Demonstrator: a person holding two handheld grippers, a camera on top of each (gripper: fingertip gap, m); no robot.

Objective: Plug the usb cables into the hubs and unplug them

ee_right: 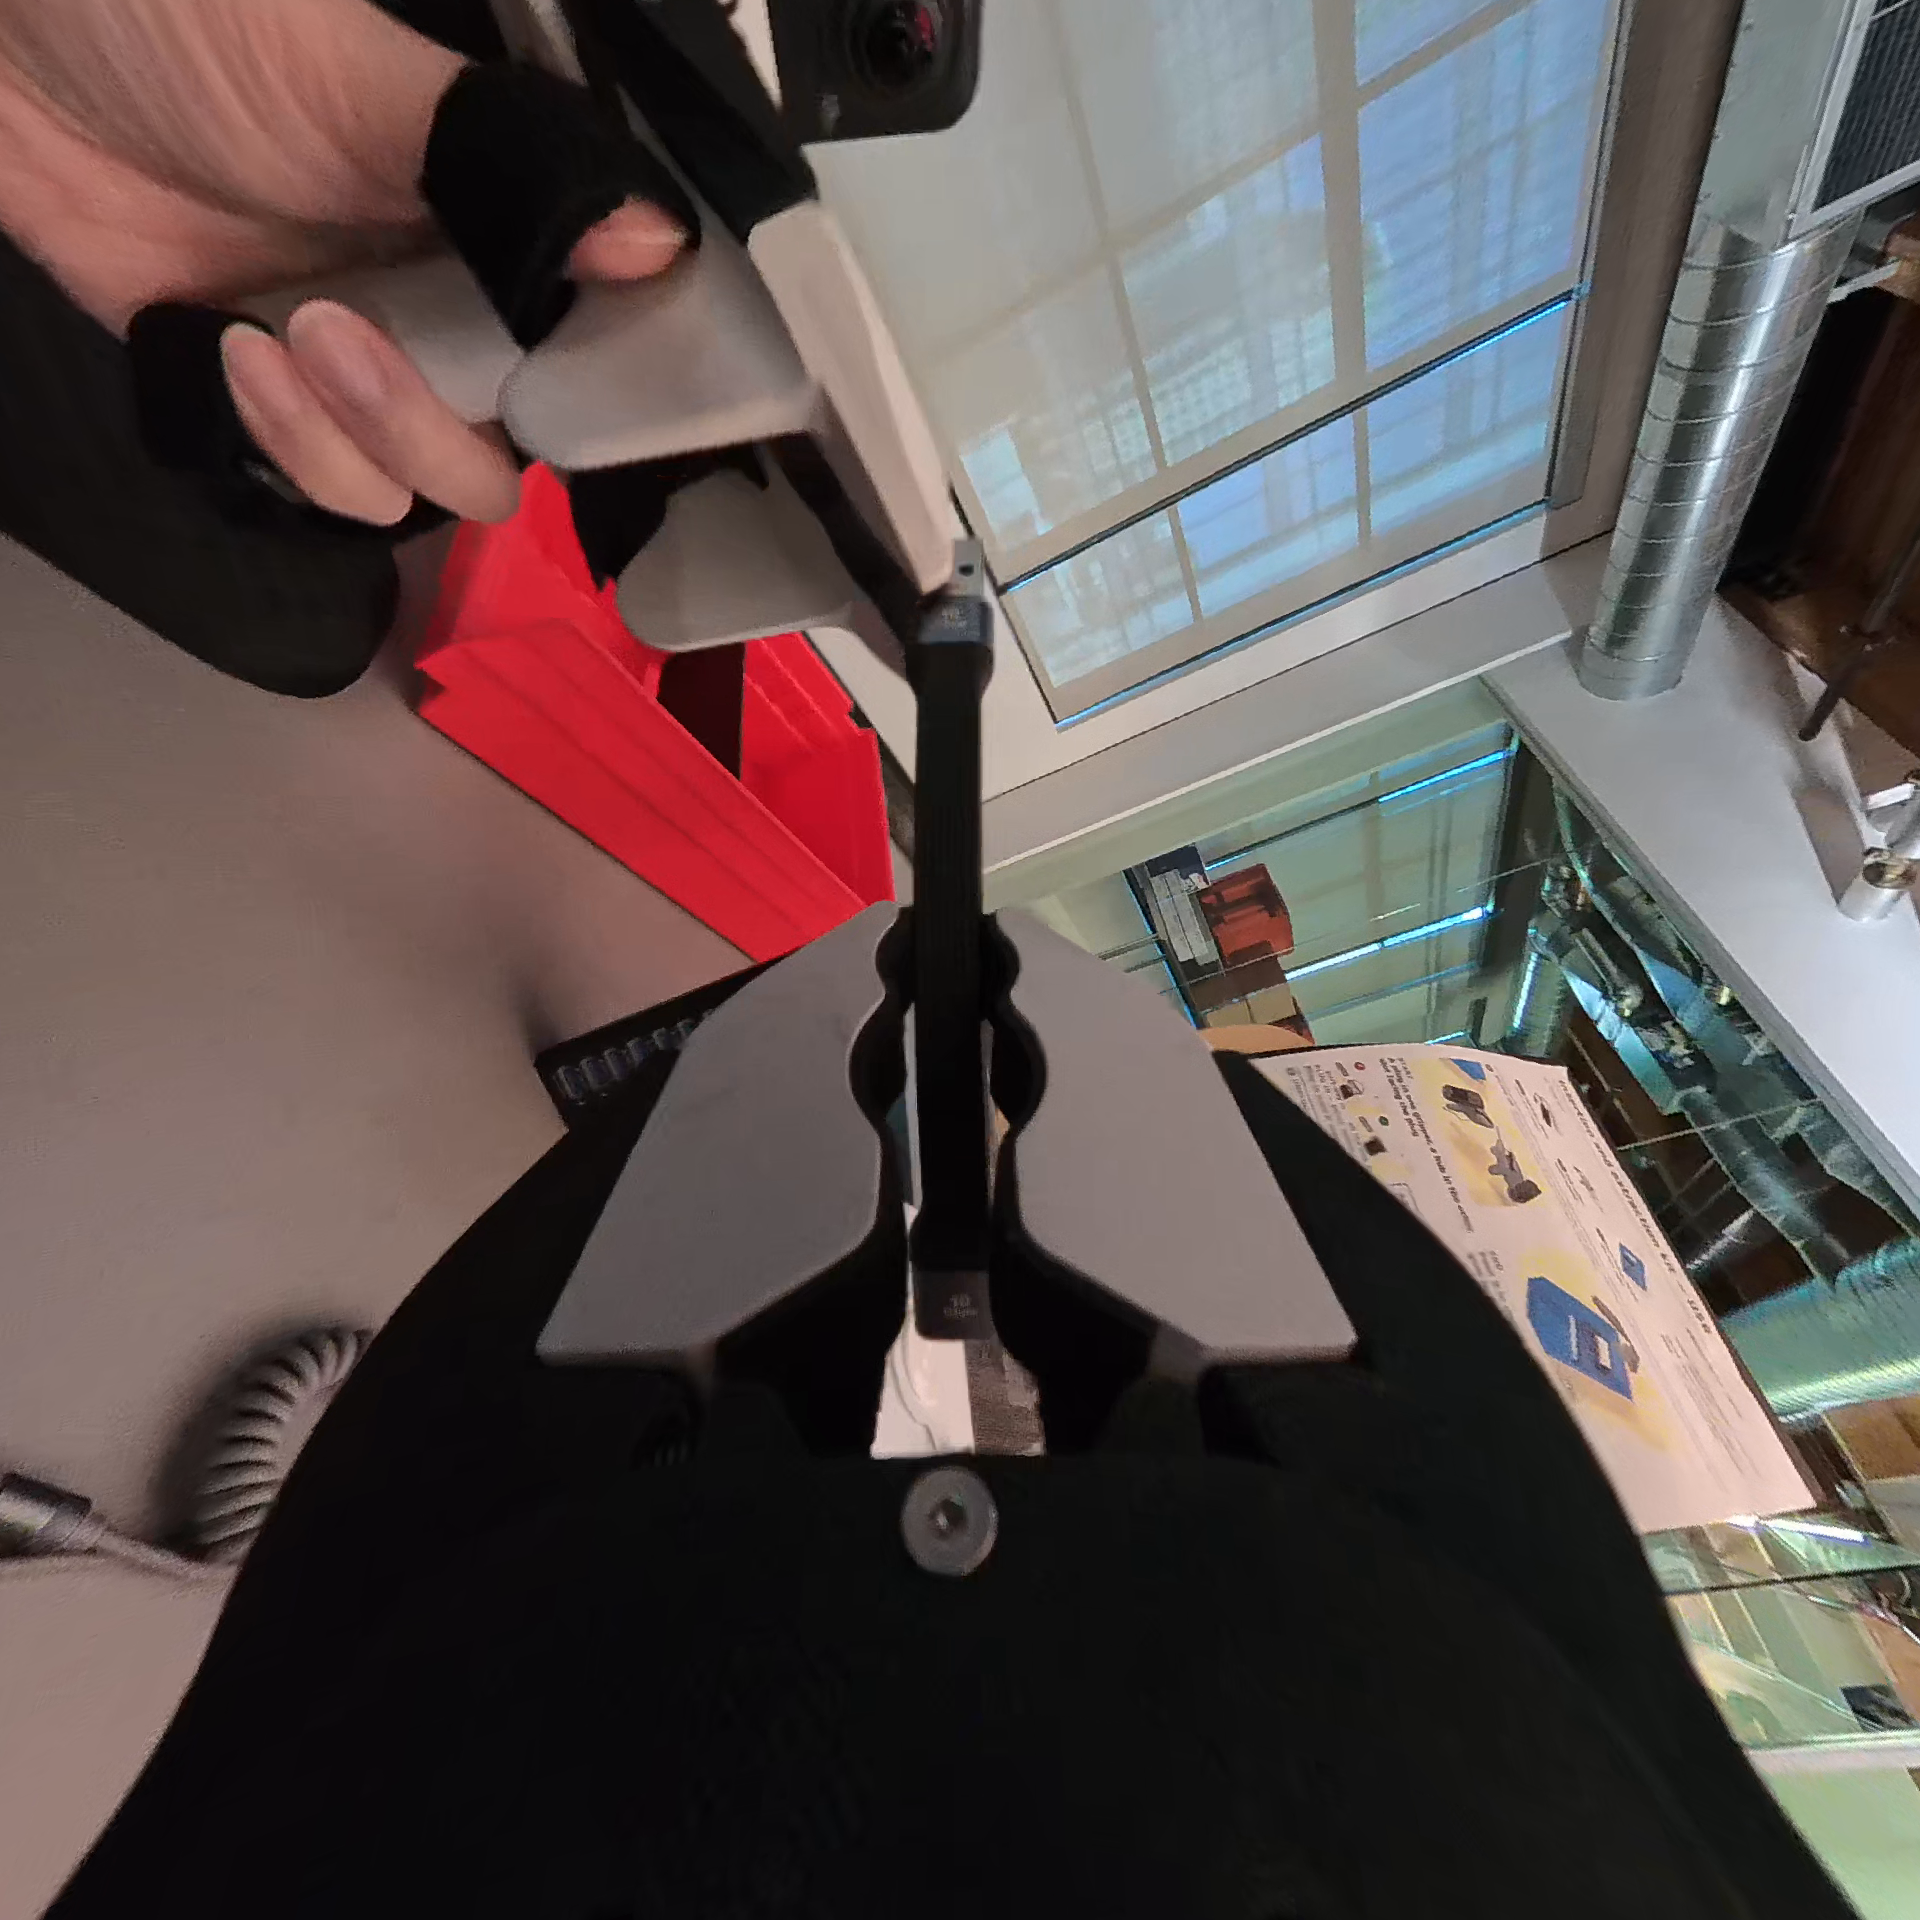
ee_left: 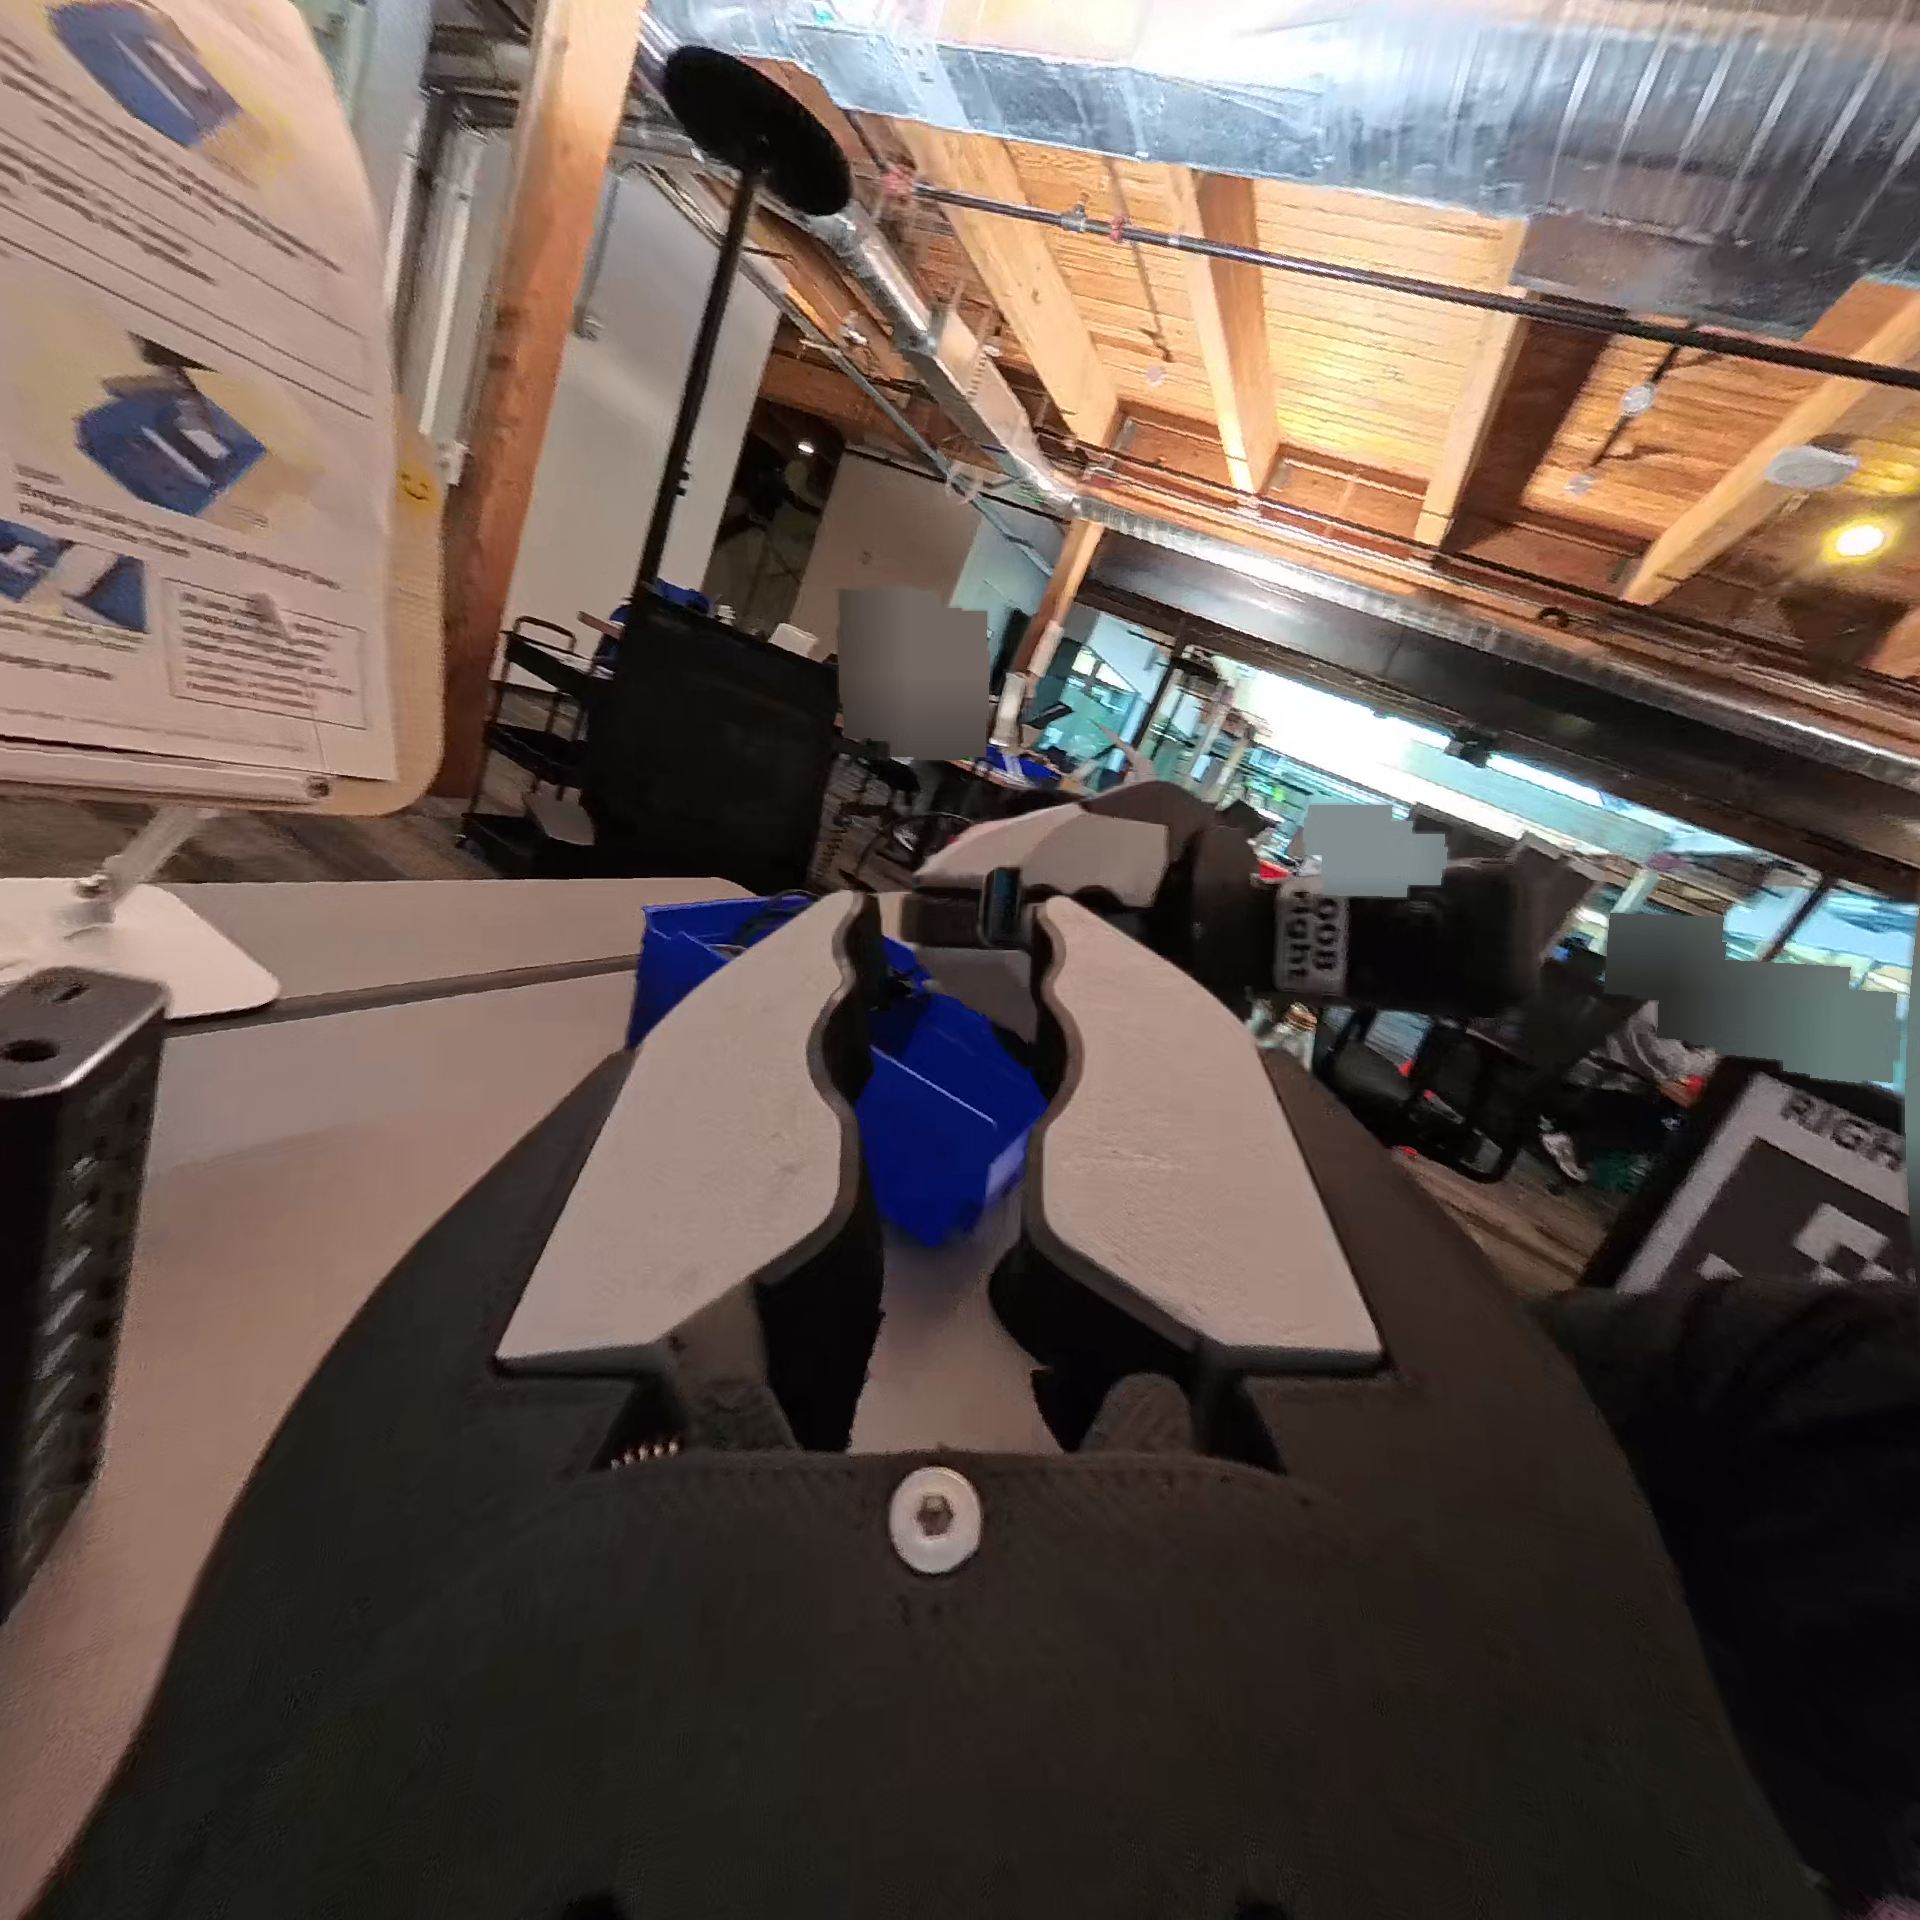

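My right gripper (ee_right: 951,920) is shut on a short black USB cable (ee_right: 948,790) that sticks out forward past its fingertips. The cable's far plug (ee_right: 964,582) reaches the front of my left gripper, whose grey fingers (ee_right: 665,395) show at the upper left with a gloved hand (ee_right: 312,405). In the left wrist view my left gripper (ee_left: 951,914) is open, and the plug (ee_left: 997,894) sits crosswise at its fingertips, brought in from the right by the right gripper (ee_left: 1081,852). I cannot tell if the tips touch it. A black hub (ee_right: 623,1049) lies on the table.
A blue bin (ee_left: 935,1112) sits on the grey table (ee_left: 364,1143) under my left fingers. A red bin (ee_right: 665,748) stands beyond the hub. A black perforated box (ee_left: 62,1195) is at the left edge. An instruction sheet on a stand (ee_left: 187,416) and a coiled cable (ee_right: 260,1434) are nearby. Some 5 cm of space lies between my two pairs of fingers.
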